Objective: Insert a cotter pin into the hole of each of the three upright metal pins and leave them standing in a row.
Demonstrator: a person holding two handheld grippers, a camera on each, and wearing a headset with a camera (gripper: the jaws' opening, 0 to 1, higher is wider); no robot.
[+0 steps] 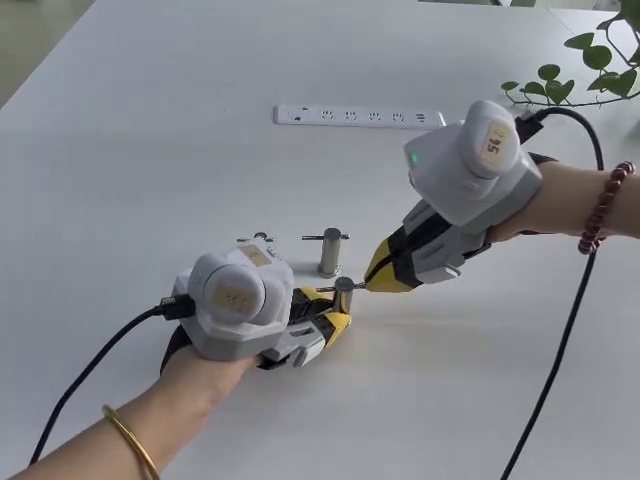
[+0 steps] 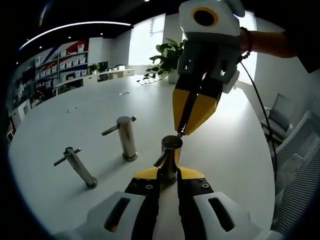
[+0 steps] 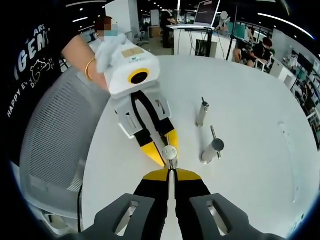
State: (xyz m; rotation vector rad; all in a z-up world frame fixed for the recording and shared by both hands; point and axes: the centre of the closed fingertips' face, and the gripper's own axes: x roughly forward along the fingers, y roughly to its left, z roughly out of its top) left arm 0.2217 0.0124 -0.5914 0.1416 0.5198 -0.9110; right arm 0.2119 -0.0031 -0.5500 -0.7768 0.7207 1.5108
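Note:
Three short metal pins stand on the white table (image 1: pixel 150 170). My left gripper (image 1: pixel 340 312) (image 2: pixel 168 175) is shut on the nearest metal pin (image 1: pixel 344 292) (image 2: pixel 170 150) and holds it upright. A thin cotter pin (image 2: pixel 160 160) pokes out of this pin's far side. My right gripper (image 1: pixel 370 283) (image 3: pixel 171 172) comes in from the right, its tips shut at the pin's head (image 3: pixel 170 152) on the cotter pin's other end. The second pin (image 1: pixel 330 252) (image 2: pixel 127 139) and the third pin (image 2: pixel 80 167) (image 3: pixel 202 113) each carry a cotter pin.
A white power strip (image 1: pixel 360 116) lies at the back of the table. Plant leaves (image 1: pixel 575 75) hang in at the back right. Black cables (image 1: pixel 560 330) trail from both grippers. A grey mesh chair (image 3: pixel 50 150) stands beside the table.

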